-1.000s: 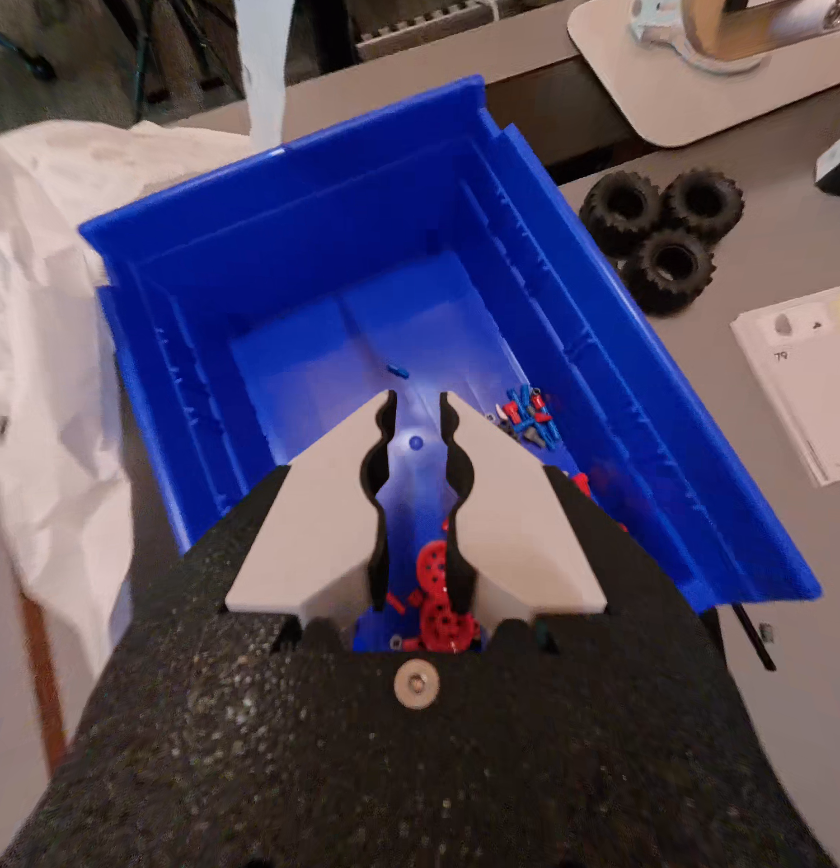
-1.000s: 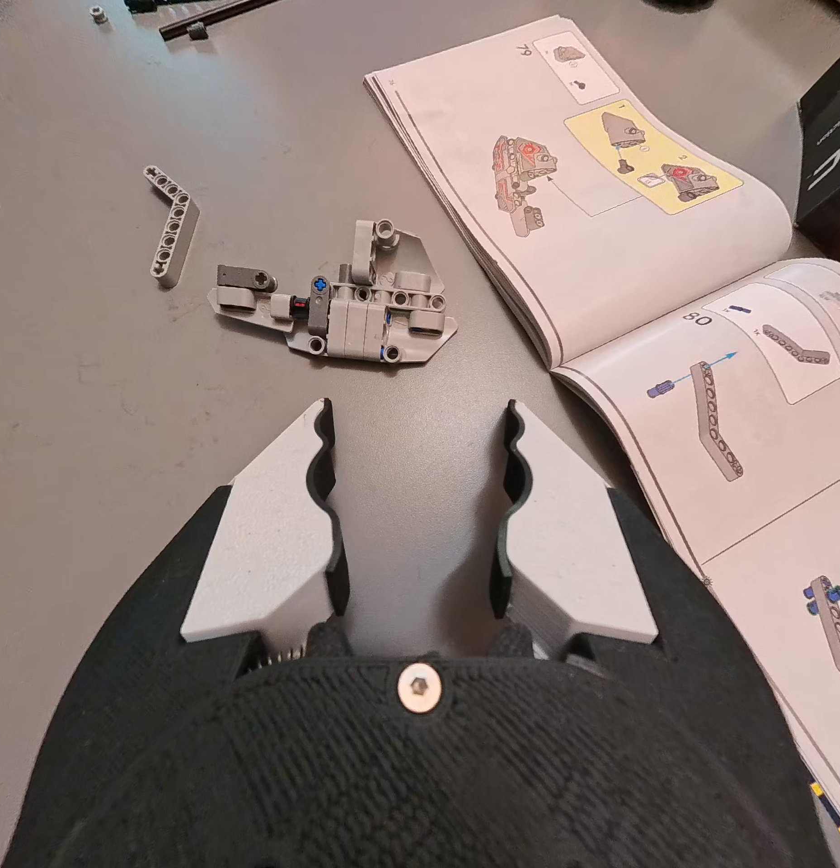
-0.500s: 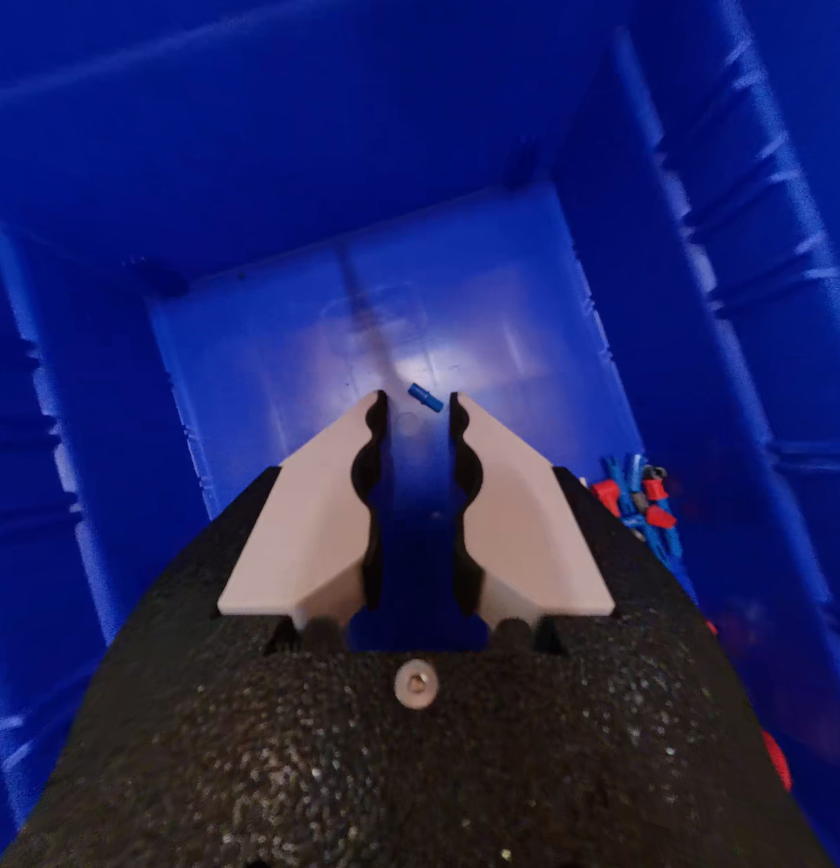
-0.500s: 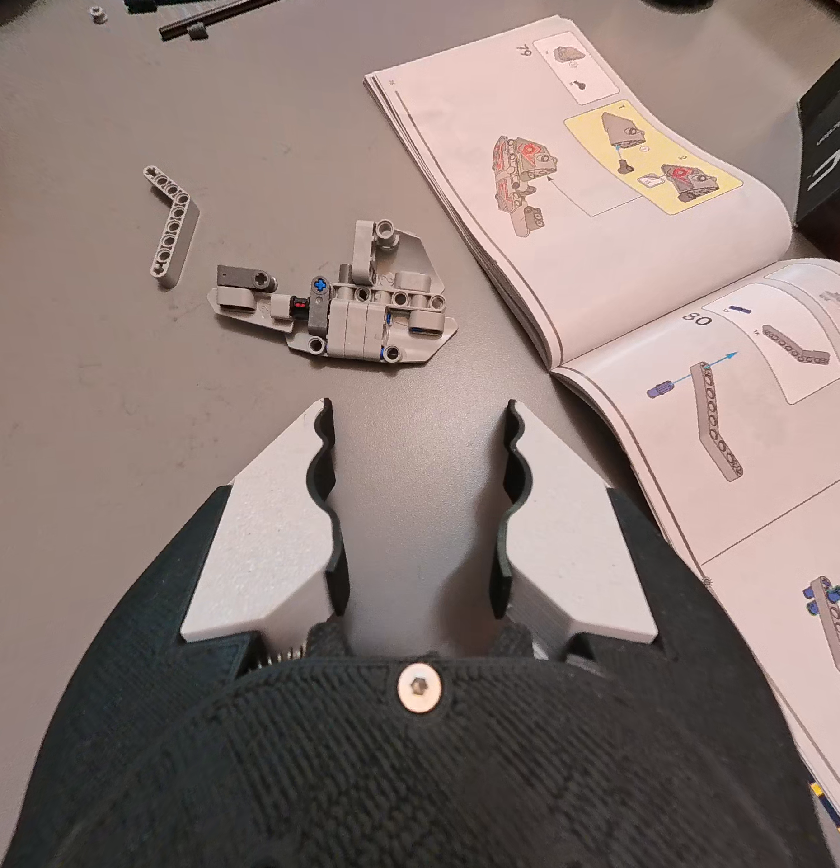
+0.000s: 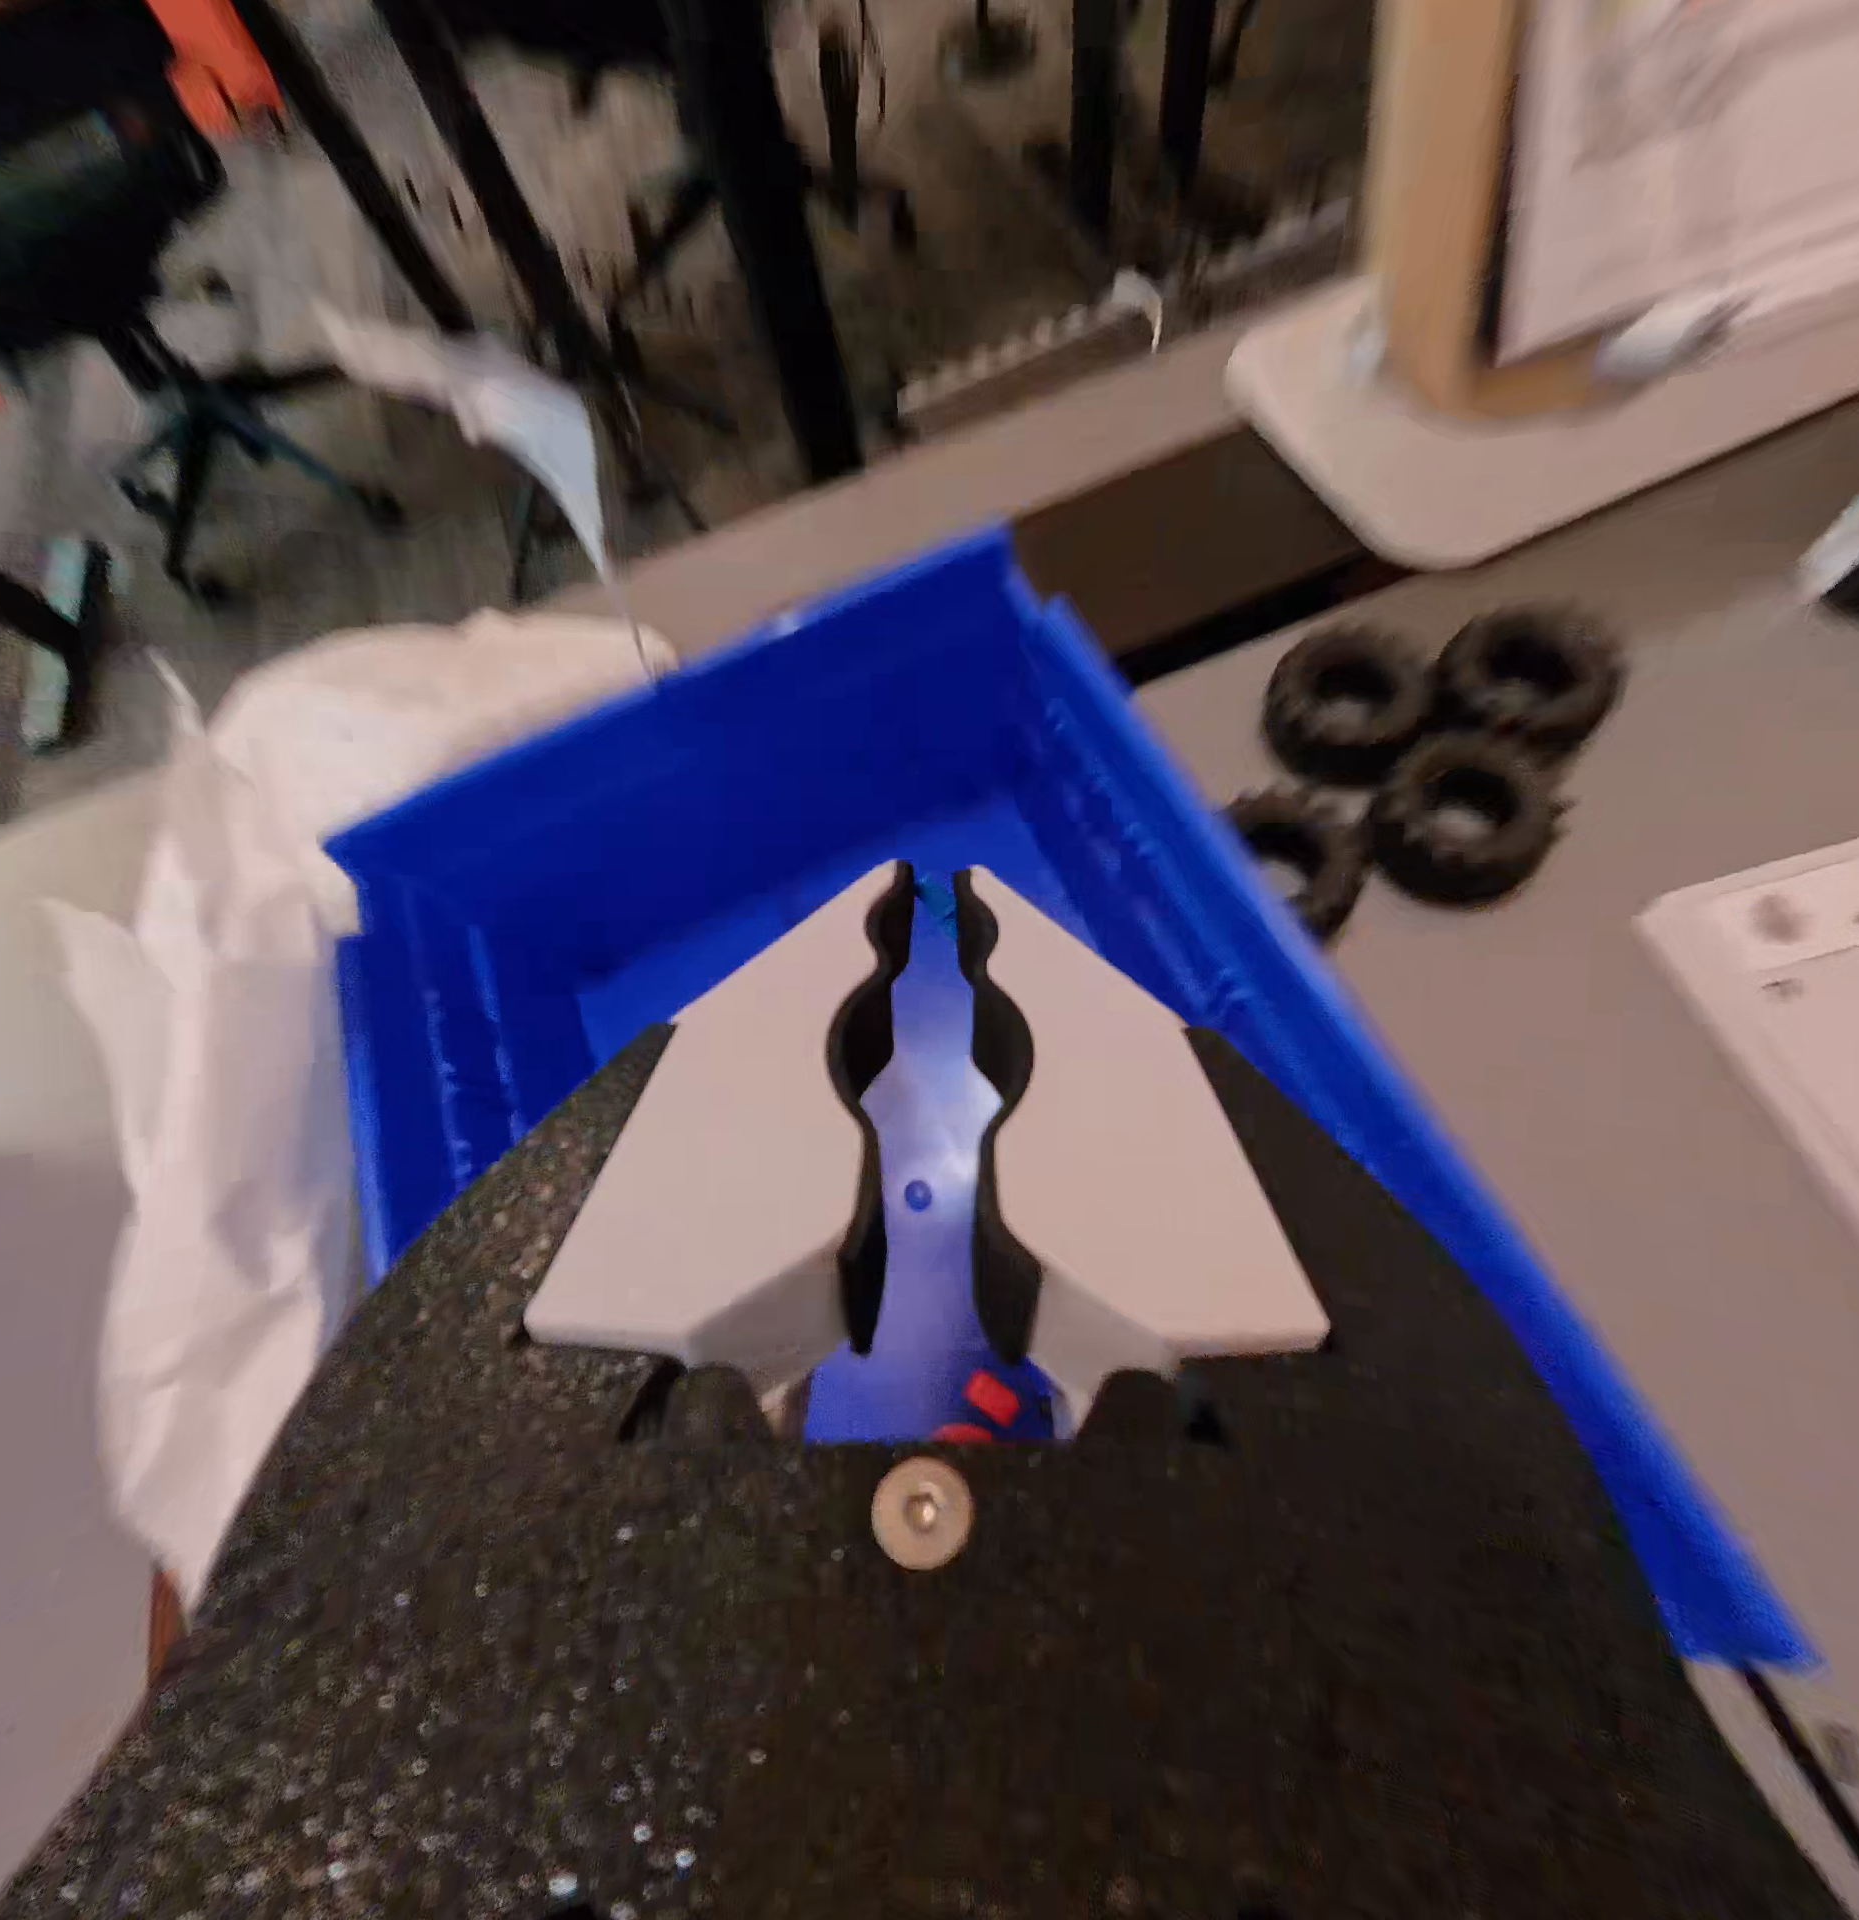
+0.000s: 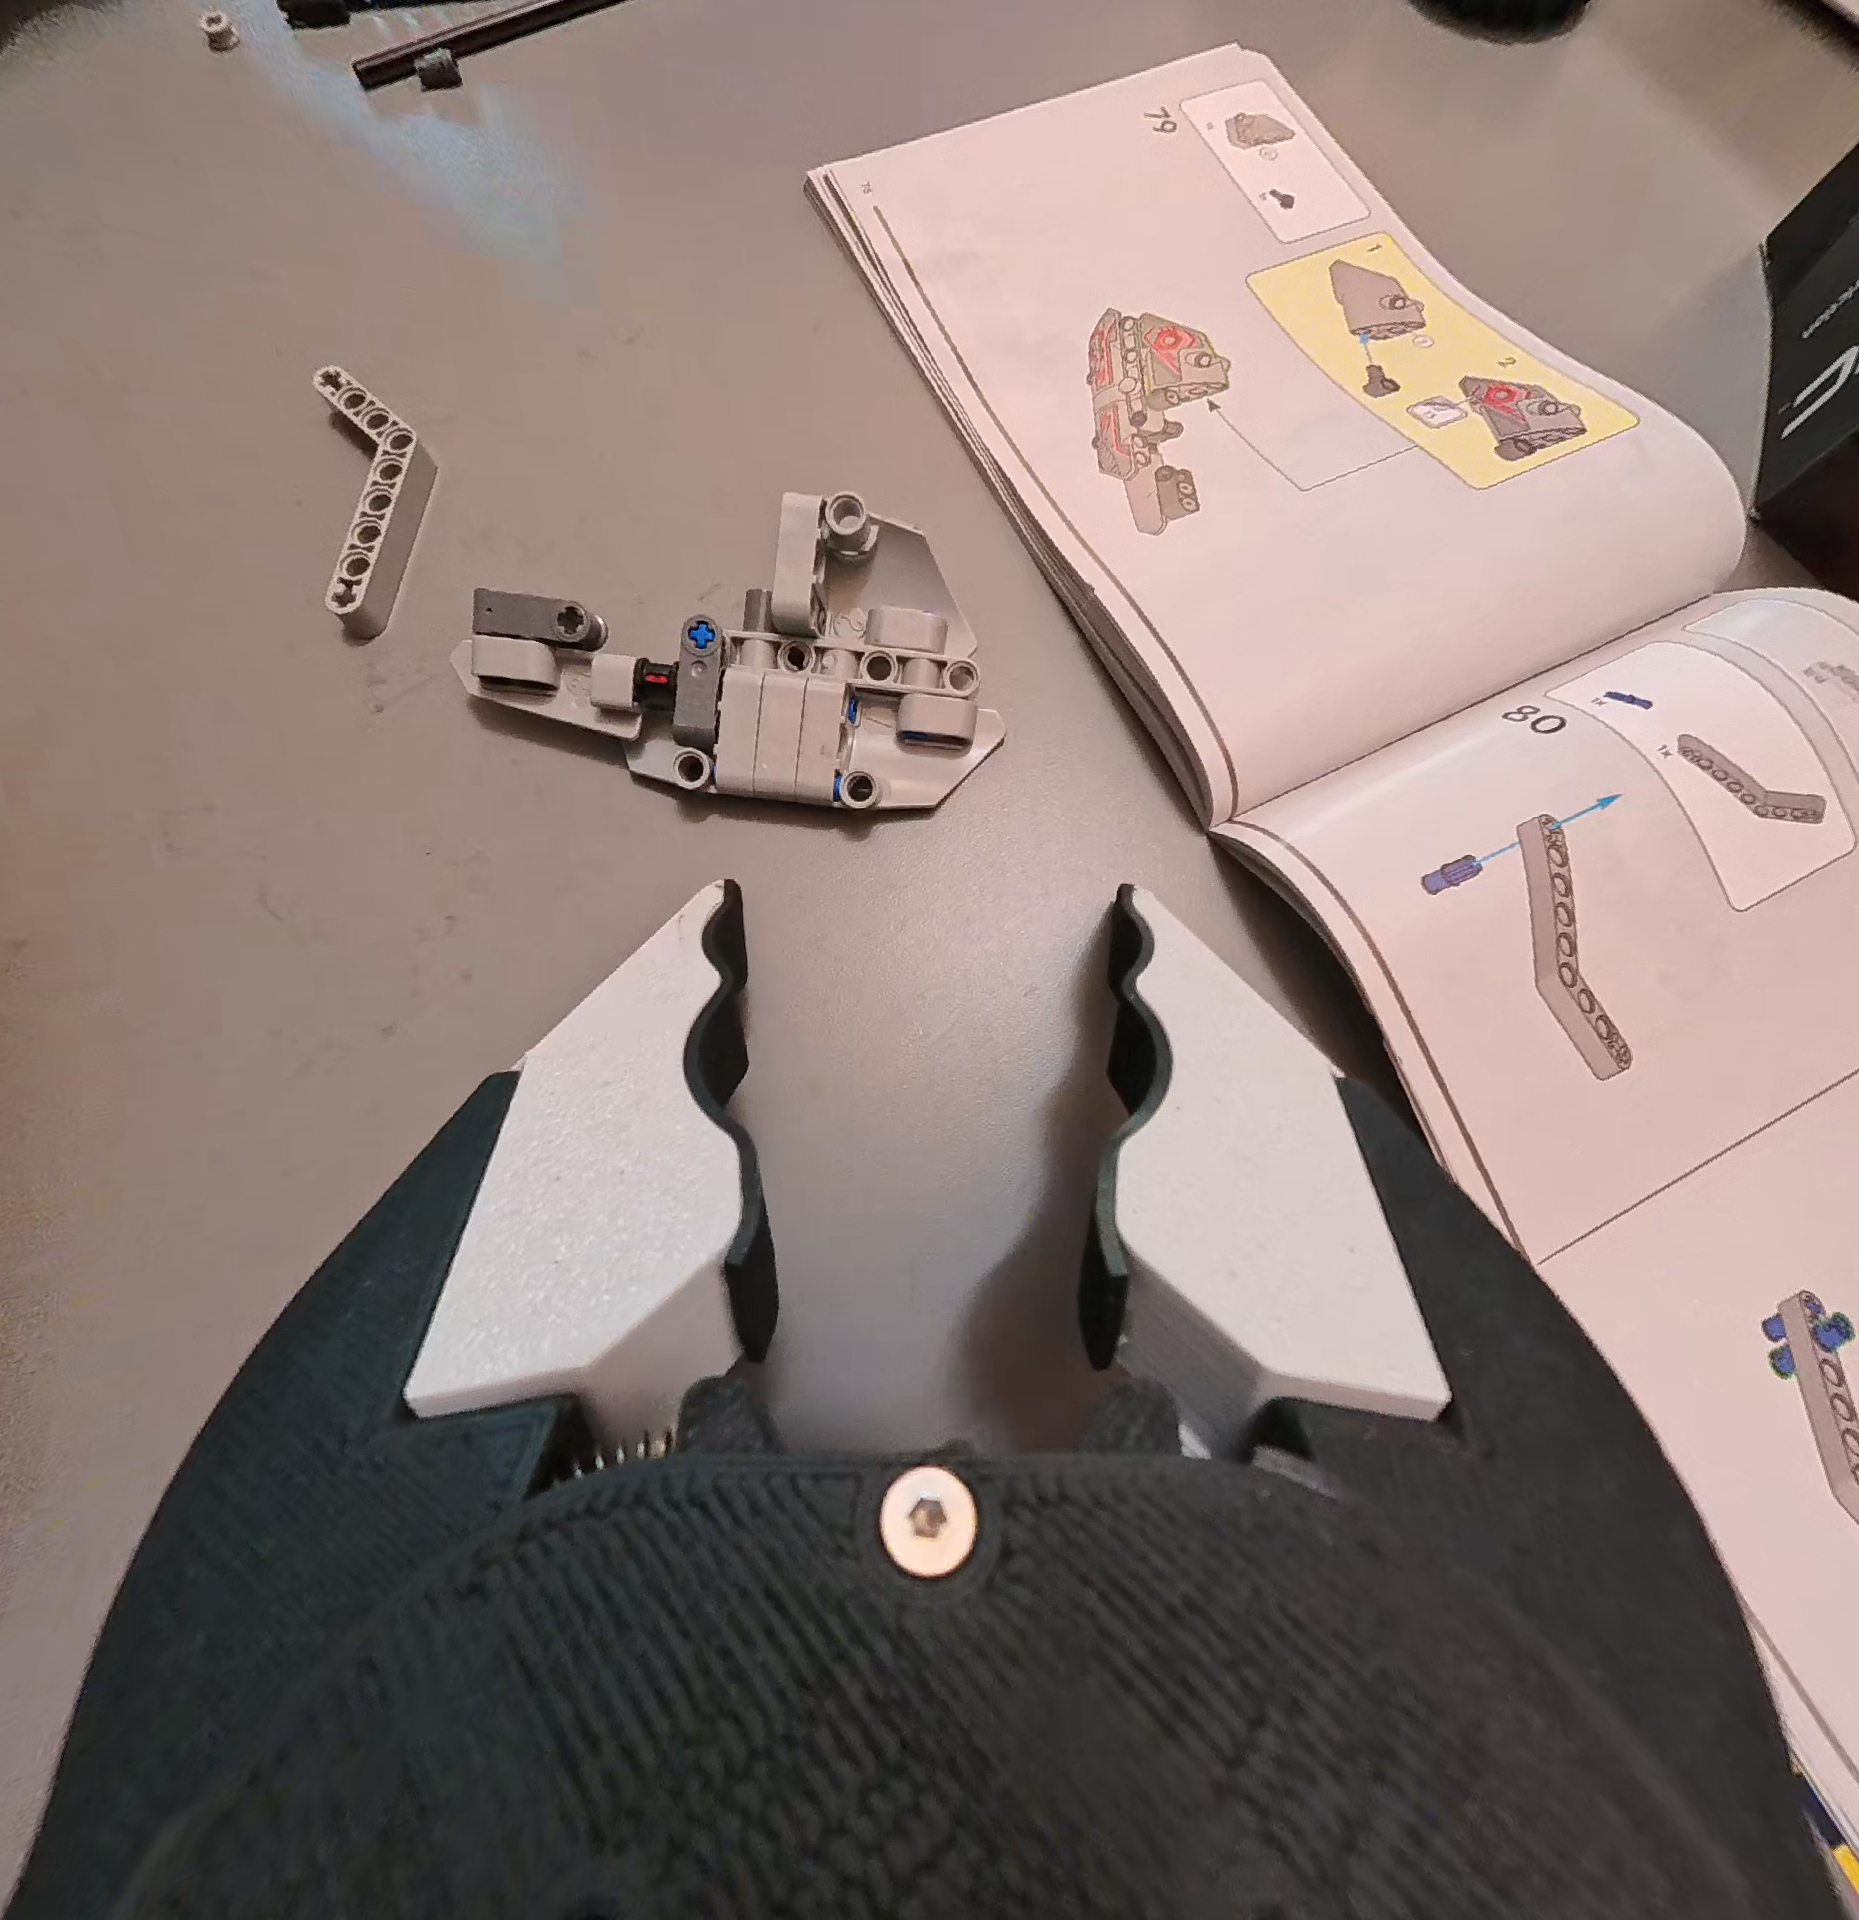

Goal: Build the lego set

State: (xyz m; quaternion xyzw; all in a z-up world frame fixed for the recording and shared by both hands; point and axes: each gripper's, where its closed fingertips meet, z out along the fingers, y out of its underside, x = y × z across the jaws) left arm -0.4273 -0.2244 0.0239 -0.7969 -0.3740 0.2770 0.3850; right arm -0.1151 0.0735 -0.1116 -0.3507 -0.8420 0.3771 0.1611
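Observation:
My left gripper (image 5: 933, 883) is above the blue bin (image 5: 696, 790), its tips nearly together and shut on a small blue pin (image 5: 937, 906). A blue stud and red parts (image 5: 992, 1392) lie on the bin floor behind the fingers. My right gripper (image 6: 925, 894) is open and empty, hovering low over the grey table. Just ahead of it lies the grey lego assembly (image 6: 779, 686). A loose grey bent beam (image 6: 376, 499) lies to the assembly's left. The open instruction booklet (image 6: 1320, 520) is on the right.
Several black tyres (image 5: 1424, 748) sit right of the bin, and a white plastic bag (image 5: 250, 935) lies to its left. A white stand base (image 5: 1476, 447) is behind. A black box (image 6: 1829, 343) stands at the right edge. A black axle (image 6: 468, 47) lies far back. Spacing between my two grippers at the tips: around 45 cm. The black axle (image 6: 468, 47) is about equally far from each gripper, around 25 cm. Look for it in the left wrist view (image 5: 1762, 1694) too.
My left gripper went deep into the bin, closed on the blue pin and has lifted back up above the bin. The right gripper has not moved.

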